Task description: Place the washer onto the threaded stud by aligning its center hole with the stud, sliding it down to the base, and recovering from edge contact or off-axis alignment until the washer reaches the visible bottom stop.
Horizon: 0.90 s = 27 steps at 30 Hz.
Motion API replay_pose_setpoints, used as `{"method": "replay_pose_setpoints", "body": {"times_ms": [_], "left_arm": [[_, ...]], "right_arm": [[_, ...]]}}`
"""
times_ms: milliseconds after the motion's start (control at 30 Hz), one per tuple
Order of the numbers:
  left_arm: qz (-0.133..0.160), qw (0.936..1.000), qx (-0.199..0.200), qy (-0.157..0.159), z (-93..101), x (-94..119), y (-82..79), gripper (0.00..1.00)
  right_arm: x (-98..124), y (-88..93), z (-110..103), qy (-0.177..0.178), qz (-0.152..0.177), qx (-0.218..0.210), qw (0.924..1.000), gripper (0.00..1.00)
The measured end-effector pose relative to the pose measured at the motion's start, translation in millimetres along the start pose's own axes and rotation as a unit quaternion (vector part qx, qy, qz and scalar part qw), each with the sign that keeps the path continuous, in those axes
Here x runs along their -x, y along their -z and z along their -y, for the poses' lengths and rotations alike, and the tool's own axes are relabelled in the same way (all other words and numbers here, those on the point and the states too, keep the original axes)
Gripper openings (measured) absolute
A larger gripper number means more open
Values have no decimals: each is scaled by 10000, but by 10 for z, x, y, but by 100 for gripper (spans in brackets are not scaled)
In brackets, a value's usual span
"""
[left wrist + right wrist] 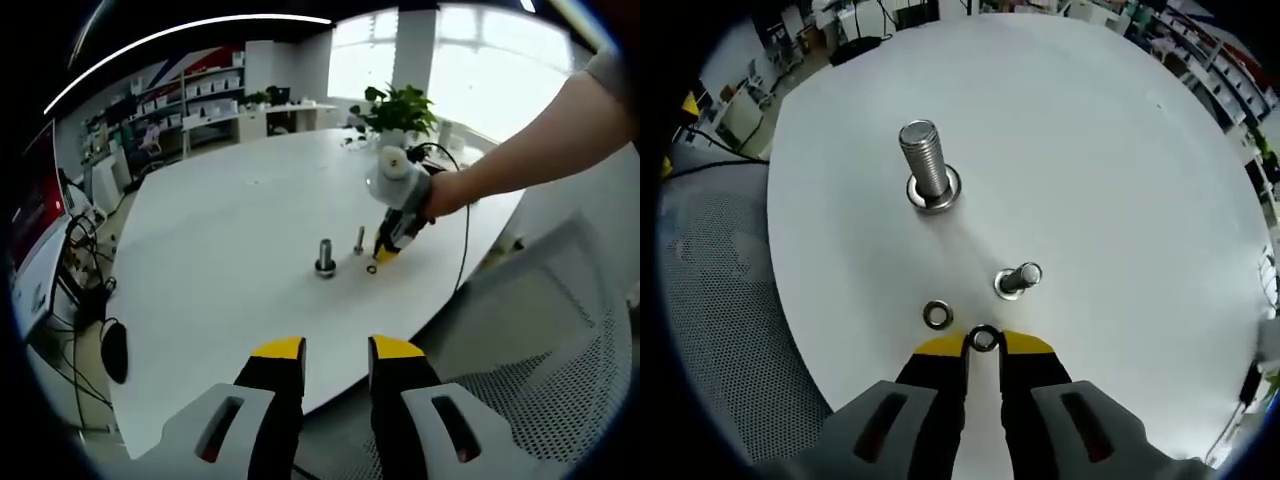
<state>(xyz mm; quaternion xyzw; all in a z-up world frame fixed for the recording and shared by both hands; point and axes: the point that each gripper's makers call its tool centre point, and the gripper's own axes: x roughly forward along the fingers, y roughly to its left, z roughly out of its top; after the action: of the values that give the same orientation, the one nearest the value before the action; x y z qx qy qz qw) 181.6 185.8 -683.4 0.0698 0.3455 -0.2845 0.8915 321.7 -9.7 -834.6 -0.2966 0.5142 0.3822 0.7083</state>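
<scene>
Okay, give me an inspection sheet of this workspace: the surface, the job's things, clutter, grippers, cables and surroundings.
Surface: white table, bare around the parts.
Job's things: large threaded stud upright with a washer at its base; small stud upright; loose washer lying flat; second washer at the right hand-held gripper's tips.
Clutter: potted plant at the far edge.
Grippers: right hand-held gripper closed on the second washer; left hand-held gripper open, held back off the table.
Cables: black cable over the table edge; cable tangle on the floor.
Surroundings: mesh chair, shelving, windows.

You stand in an office: shelving (200, 95) upper left, a large white table (230, 260), mesh chair (560, 340) (lower right).
</scene>
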Motion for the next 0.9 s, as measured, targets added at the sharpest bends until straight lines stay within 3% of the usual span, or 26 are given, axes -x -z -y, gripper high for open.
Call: {"method": "replay_pose_setpoints", "body": {"times_ms": [567,733,900], "left_arm": [[49,10000,-7,-10,-1,9,-18,23],[41,10000,-16,3,6,7,-16,23],[55,10000,-21,21,11,9,-21,23]], "right_arm": [[299,-177,69,186,380,-80,9991,13],[377,-202,138,238,502,-338,9979,13],[462,-229,179,323,583,-332,9972,13]]}}
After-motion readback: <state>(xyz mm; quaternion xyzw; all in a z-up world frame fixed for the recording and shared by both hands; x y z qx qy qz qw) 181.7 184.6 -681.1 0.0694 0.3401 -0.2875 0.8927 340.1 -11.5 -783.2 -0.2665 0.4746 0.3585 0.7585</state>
